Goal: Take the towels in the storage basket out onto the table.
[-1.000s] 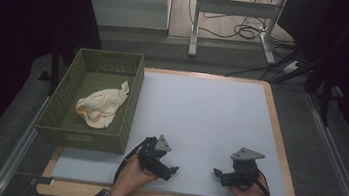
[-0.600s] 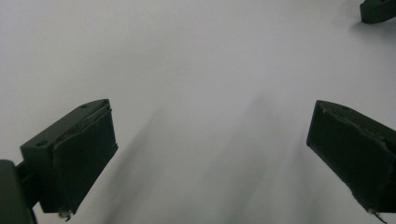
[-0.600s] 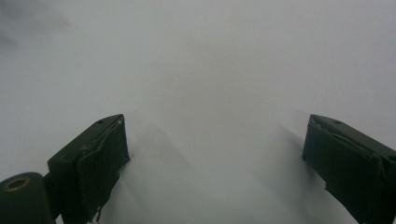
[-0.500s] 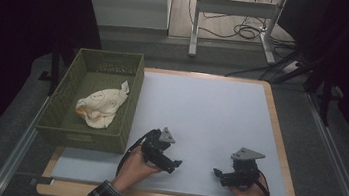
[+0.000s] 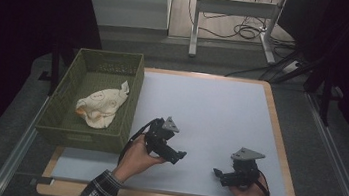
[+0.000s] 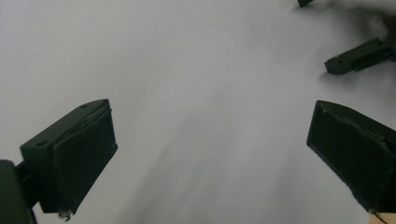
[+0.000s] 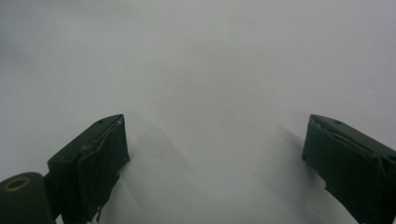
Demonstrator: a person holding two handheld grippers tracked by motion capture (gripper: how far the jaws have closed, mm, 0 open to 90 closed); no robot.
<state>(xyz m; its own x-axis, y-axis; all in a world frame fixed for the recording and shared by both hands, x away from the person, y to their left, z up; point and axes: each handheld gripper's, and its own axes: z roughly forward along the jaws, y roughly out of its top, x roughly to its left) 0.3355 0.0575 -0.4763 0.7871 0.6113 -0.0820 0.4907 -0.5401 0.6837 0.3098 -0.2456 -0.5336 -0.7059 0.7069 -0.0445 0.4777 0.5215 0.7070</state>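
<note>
The left gripper (image 5: 179, 155) is hovering low over the pale grey matte surface (image 5: 211, 112), just beside the olive-green perforated plastic basket (image 5: 133, 90), with its black jaws spread wide and pinching nothing; in the left gripper view the gripper (image 6: 210, 154) is showing bare surface between the jaws. The right gripper (image 5: 217, 173) is sitting near the front edge, well apart from the basket, jaws likewise spread and empty, as the right gripper view (image 7: 215, 163) is confirming.

The step in hand, judging by the left hand's place, is probably a reach into the basket for the cream-coloured crumpled cloth (image 5: 101, 106). To do it well, the left gripper is going to need to rise over the basket's near wall rather than nudging it, keep its jaws wide during descent, and close on a raised fold, since a flat patch is likely to slip out. The basket's wall could snag the trailing cable.

The cloth is lying inside the basket, toward its front and right side, bunched into a soft heap with one corner sticking up against the right wall. Faint printed marks and an orange-tinted patch at its left edge are showing; it looks light and limp.
</note>
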